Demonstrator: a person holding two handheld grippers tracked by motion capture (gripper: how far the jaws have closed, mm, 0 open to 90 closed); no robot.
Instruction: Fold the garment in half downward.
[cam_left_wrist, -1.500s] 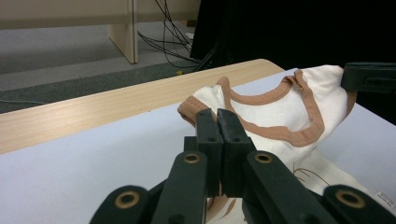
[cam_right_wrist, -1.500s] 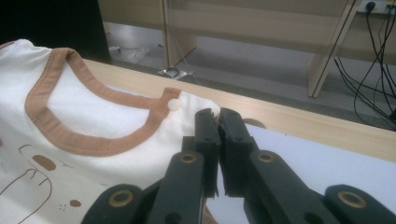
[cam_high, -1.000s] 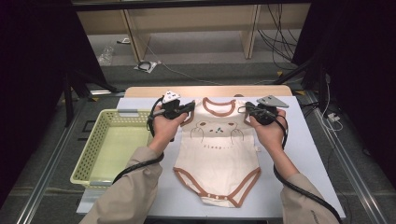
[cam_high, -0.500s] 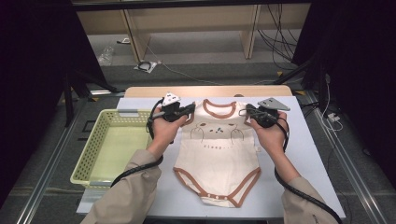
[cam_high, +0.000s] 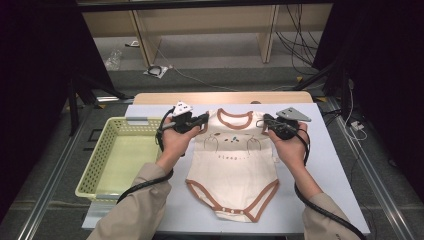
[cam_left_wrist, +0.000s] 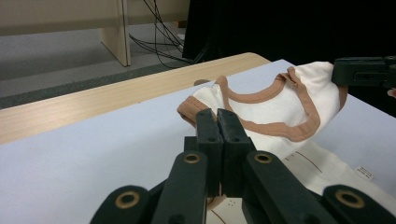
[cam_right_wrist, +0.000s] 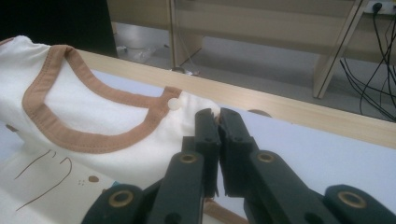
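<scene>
Now I am pinching the bodysuit (cam_high: 234, 160) at both shoulders, left gripper (cam_high: 202, 120) and right gripper (cam_high: 263, 123) clamping fabric, apparently. It is lying flat mid-table, right of the basket (cam_high: 102, 165); folding is not begun.

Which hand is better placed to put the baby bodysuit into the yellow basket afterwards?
Probably the left. The left gripper holds the bodysuit at the shoulder next to the basket; the right gripper holds the far shoulder, across the garment.
</scene>
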